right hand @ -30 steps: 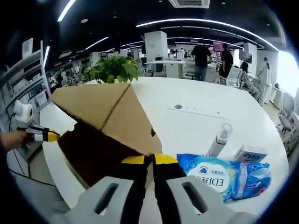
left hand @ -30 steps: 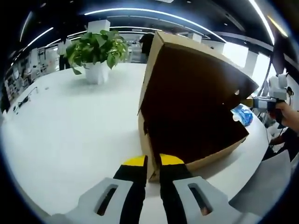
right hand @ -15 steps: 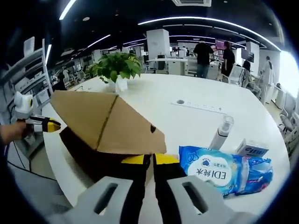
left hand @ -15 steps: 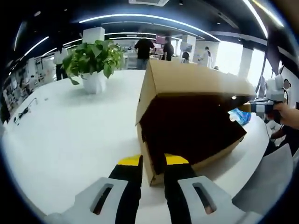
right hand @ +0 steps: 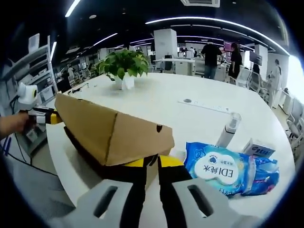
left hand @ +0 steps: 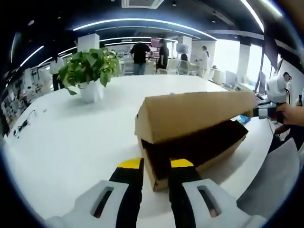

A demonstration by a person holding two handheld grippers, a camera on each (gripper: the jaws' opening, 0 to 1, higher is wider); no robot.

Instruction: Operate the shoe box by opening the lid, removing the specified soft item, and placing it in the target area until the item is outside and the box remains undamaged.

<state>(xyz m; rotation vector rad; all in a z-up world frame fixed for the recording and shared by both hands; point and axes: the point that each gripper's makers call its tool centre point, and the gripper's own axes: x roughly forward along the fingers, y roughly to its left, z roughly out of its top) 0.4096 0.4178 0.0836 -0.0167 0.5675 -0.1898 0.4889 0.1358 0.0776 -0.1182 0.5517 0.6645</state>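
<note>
Both grippers, left (left hand: pixel 156 166) and right (right hand: pixel 151 164), clamp corners of the brown cardboard shoe box (left hand: pixel 190 135), its lid (right hand: pixel 107 128) half-lowered.

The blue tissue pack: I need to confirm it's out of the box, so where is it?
In the right gripper view, the blue tissue pack lies on the white table, right of the shoe box, beside a small bottle.

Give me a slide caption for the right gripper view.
Cardboard shoe box lid half lowered beside a blue wipes pack.
</note>
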